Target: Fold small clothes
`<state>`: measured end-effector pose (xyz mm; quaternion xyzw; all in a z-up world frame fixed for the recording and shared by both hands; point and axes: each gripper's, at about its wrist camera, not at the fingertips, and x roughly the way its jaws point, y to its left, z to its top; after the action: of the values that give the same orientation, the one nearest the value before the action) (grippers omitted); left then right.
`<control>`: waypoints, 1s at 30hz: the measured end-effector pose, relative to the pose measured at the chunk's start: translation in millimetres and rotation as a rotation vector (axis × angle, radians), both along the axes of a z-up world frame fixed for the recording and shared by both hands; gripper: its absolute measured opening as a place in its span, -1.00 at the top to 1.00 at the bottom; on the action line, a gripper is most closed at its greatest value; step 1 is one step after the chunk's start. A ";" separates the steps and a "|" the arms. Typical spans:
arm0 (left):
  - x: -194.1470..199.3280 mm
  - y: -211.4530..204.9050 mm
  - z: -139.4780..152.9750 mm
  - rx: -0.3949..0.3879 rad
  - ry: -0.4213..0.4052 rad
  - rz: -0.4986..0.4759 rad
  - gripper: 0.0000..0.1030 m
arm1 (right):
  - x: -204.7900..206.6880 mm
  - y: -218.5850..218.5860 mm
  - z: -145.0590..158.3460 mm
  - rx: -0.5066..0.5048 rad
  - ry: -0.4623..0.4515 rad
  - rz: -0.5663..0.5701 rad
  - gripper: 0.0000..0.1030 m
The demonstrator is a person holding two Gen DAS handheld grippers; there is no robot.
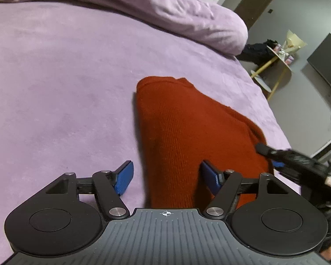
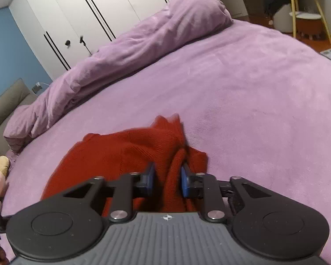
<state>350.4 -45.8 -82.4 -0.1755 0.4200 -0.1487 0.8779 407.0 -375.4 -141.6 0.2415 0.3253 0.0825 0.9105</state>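
Note:
A red knitted garment [image 1: 187,132] lies on the purple bed sheet [image 1: 66,77]. My left gripper [image 1: 167,178] is open just above its near edge, with blue pads [image 1: 124,178] wide apart and empty. The right gripper shows in the left wrist view [image 1: 269,154] at the garment's right edge. In the right wrist view the garment [image 2: 121,154] is bunched, and my right gripper [image 2: 166,181] has its blue pads [image 2: 184,183] closed on a raised fold of the red fabric.
A rolled purple duvet [image 2: 121,55] lies along the far side of the bed. White wardrobe doors [image 2: 88,11] stand behind it. A small round table with yellow legs [image 1: 275,66] stands beyond the bed's edge. A grey headboard [image 2: 2,110] is at left.

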 end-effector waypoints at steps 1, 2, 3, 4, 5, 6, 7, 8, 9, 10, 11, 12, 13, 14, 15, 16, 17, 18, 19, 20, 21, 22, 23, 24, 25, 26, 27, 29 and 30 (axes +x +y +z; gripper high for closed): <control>1.7 1.6 -0.6 -0.003 -0.005 -0.001 -0.50 | -4.3 -6.0 1.9 0.035 0.004 -0.010 0.29; 5.0 4.0 -2.6 -0.023 0.001 -0.005 -0.50 | -9.2 -12.0 2.9 0.054 0.005 -0.029 -0.08; 8.8 5.8 -5.6 -0.050 0.018 -0.005 -0.50 | -13.5 -17.7 1.9 0.067 0.012 -0.038 -0.28; 12.9 7.6 -9.0 -0.083 0.036 -0.003 -0.50 | -15.5 -23.4 -1.7 0.099 0.033 -0.023 -0.46; 18.3 9.4 -14.6 -0.126 0.064 0.000 -0.48 | -13.8 -27.6 -7.9 0.151 0.062 0.005 -0.46; 23.0 10.9 -18.7 -0.158 0.087 0.008 -0.47 | -10.3 -30.6 -16.1 0.218 0.091 0.035 -0.46; 26.9 12.3 -24.4 -0.200 0.110 0.015 -0.43 | -6.4 -32.8 -23.6 0.277 0.110 0.058 -0.46; 30.0 13.7 -29.7 -0.242 0.125 0.019 -0.35 | -5.3 -33.1 -26.5 0.312 0.110 0.068 -0.46; 32.9 14.0 -34.7 -0.275 0.144 0.027 -0.35 | -3.6 -31.8 -26.9 0.319 0.104 0.076 -0.45; 35.3 13.5 -38.4 -0.292 0.154 0.033 -0.32 | -1.9 -27.9 -27.1 0.318 0.105 0.087 -0.45; 36.4 12.9 -40.9 -0.299 0.158 0.036 -0.27 | 3.8 -22.4 -29.2 0.316 0.109 0.094 -0.41; 37.0 12.1 -42.2 -0.300 0.158 0.040 -0.25 | 6.9 -18.4 -30.6 0.312 0.112 0.104 -0.36; 37.1 11.5 -42.6 -0.299 0.154 0.042 -0.21 | 7.0 -15.0 -30.4 0.303 0.114 0.106 -0.21; 36.8 11.2 -42.1 -0.295 0.149 0.043 -0.16 | 8.7 -12.2 -31.4 0.299 0.113 0.104 -0.10; 36.3 10.6 -41.2 -0.292 0.146 0.041 -0.14 | 10.0 -10.6 -32.1 0.307 0.111 0.102 -0.07; 35.6 10.7 -40.7 -0.294 0.145 0.044 -0.10 | 10.0 -10.7 -32.7 0.321 0.109 0.097 0.05; 35.1 10.8 -40.0 -0.295 0.147 0.050 -0.07 | 13.0 -12.2 -35.1 0.343 0.113 0.085 0.17; 34.7 10.6 -38.3 -0.294 0.156 0.059 -0.06 | 13.7 -13.7 -37.8 0.365 0.118 0.074 0.19; 33.7 10.9 -34.9 -0.294 0.161 0.069 -0.04 | 13.8 -14.3 -39.0 0.375 0.121 0.068 0.19; 32.9 11.5 -30.5 -0.288 0.158 0.077 -0.04 | 15.9 -12.6 -39.1 0.366 0.122 0.068 0.20; 30.4 14.1 -26.7 -0.274 0.150 0.086 -0.04 | 16.4 -10.8 -36.7 0.343 0.123 0.070 0.20; 26.4 15.9 -20.8 -0.237 0.130 0.086 -0.03 | 15.5 -10.0 -34.4 0.318 0.124 0.067 0.19; 19.5 16.3 -12.8 -0.175 0.093 0.073 -0.04 | 15.5 -8.3 -33.1 0.297 0.124 0.064 0.17; 9.6 15.3 -4.5 -0.118 0.051 0.059 -0.04 | 15.6 -7.4 -32.7 0.286 0.123 0.067 0.16; -1.5 13.7 2.3 -0.075 0.016 0.045 -0.04 | 15.0 -6.7 -32.9 0.279 0.118 0.071 0.14; -14.6 11.5 8.9 -0.032 -0.016 0.026 -0.06 | 12.7 -8.7 -33.0 0.275 0.113 0.071 0.14; -31.1 10.2 13.7 0.011 -0.049 0.014 -0.07 | 11.8 -8.6 -33.1 0.275 0.111 0.066 0.14; -68.1 3.8 19.1 0.099 -0.113 0.011 -0.11 | 8.6 -7.0 -29.1 0.259 0.118 0.040 0.08; -83.4 0.9 19.6 0.135 -0.138 0.005 -0.13 | 4.4 -5.0 -24.0 0.231 0.119 0.021 0.04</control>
<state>267.0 -44.9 -62.7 -0.1062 0.3673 -0.1297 0.9149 411.4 -380.4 -165.6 0.3457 0.3695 0.1144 0.8549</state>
